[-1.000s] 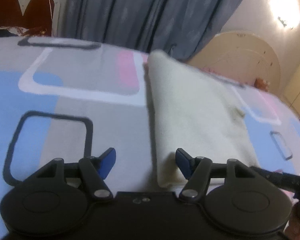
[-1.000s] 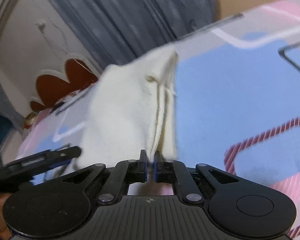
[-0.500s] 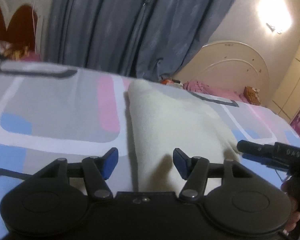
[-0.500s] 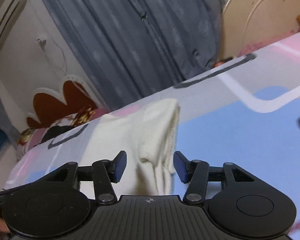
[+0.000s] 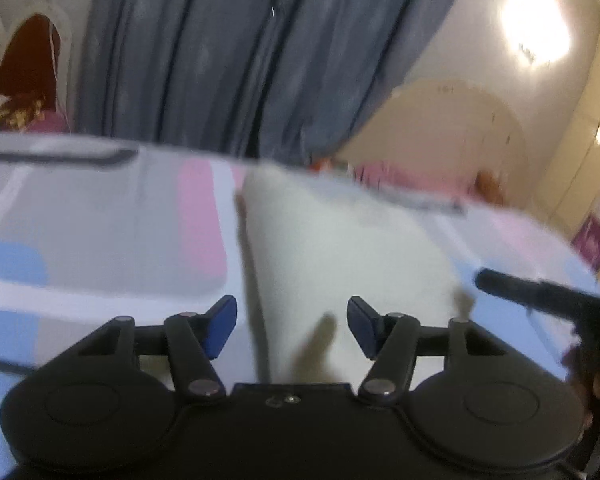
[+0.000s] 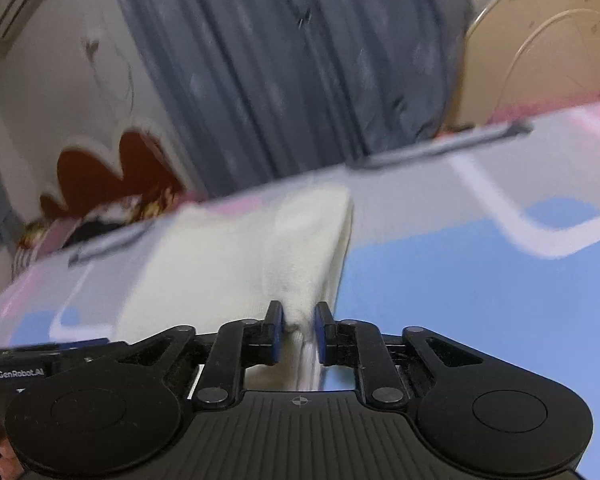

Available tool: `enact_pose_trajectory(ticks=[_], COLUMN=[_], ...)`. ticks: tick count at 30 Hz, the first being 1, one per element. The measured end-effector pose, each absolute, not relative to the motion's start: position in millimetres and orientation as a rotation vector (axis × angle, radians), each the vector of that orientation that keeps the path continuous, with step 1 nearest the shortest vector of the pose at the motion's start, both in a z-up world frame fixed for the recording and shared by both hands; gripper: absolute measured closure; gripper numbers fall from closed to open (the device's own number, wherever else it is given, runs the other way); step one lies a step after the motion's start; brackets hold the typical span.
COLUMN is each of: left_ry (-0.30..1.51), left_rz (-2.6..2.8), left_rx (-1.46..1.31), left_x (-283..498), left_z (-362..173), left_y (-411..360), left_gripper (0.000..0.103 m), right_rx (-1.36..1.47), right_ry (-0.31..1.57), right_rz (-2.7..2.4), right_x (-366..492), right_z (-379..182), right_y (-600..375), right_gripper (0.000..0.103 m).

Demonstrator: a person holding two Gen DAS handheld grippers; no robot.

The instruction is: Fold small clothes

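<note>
A cream-white folded garment lies on a patterned bed sheet. My left gripper is open, its blue pads either side of the garment's near left edge, holding nothing. In the right wrist view the same garment stretches away from me. My right gripper has its jaws nearly closed on the garment's near right corner, whose layered edge sits between the pads. The right gripper also shows as a dark bar at the right of the left wrist view.
The sheet has blue, pink, grey and white blocks. Blue-grey curtains hang behind the bed. A red and white headboard is at the left, a cream headboard at the right.
My right gripper, shut on the cloth a second ago, opened, and has now closed again on the garment's near right corner. My left gripper stayed open and moved little.
</note>
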State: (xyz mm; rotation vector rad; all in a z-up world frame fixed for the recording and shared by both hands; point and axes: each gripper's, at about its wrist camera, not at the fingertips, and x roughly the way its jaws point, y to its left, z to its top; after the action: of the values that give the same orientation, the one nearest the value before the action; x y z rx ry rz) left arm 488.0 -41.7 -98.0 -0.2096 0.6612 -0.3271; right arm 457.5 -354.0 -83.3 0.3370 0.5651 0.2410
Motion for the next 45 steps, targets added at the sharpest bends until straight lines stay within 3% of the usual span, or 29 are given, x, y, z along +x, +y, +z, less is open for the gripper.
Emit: enact_pose_trajectory(ticks=[4, 6, 8, 9, 11, 13, 18, 21, 23, 27, 29, 38, 41, 45], left_ry=[0.650, 0.686, 0.776, 0.776, 0.736, 0.658, 0.686, 0.816, 0.828, 0.793, 0.788, 0.724, 0.721, 0.717], left_rz=[-0.325, -0.310, -0.276, -0.260, -0.256, -0.262, -0.222, -0.192, -0.193, -0.186, -0.173, -0.171, -0.190, -0.213], left_rx=[-0.203, -0.166, -0.113, -0.111, -0.055, -0.031, -0.112, -0.146, -0.234, -0.132, -0.113, -0.046, -0.067, -0.078], left_x=[507, 519, 535, 534, 532, 531, 568, 593, 594, 586, 585, 561, 552, 538], left_z=[-93, -100, -118, -117, -104, -91, -93, -120, -127, -122, -120, -95, -90, -89], left_y=[-57, -69, -77, -76, -79, -82, -86, -82, -70, -80, -81, -90, -90, -93], left_gripper=[0.046, 0.046, 0.032, 0.030, 0.038, 0.038, 0.040, 0.033, 0.030, 0.028, 0.020, 0.018, 0.018, 0.018], right_rx=[0.218, 0.147, 0.102, 0.099, 0.102, 0.090, 0.110, 0.056, 0.057, 0.049, 0.041, 0.174, 0.196, 0.167], right_ry=[0.516, 0.552, 0.677, 0.680, 0.678, 0.558, 0.557, 0.721, 0.681, 0.678, 0.680, 0.620, 0.599, 0.597], right_rz=[0.268, 0.276, 0.241, 0.243, 0.250, 0.254, 0.262, 0.288, 0.281, 0.274, 0.276, 0.252, 0.259, 0.267], right_x=[458, 470, 491, 494, 493, 485, 516, 545, 546, 539, 537, 526, 515, 506], right_z=[-71, -80, -103, -108, -97, -78, -76, -108, -117, -113, -110, -81, -74, -70], right_y=[-334, -321, -313, -314, -314, -313, -304, -291, -292, -291, -291, -307, -307, -301], right_gripper=[0.077, 0.088, 0.092, 0.092, 0.092, 0.092, 0.092, 0.092, 0.092, 0.092, 0.092, 0.087, 0.068, 0.068])
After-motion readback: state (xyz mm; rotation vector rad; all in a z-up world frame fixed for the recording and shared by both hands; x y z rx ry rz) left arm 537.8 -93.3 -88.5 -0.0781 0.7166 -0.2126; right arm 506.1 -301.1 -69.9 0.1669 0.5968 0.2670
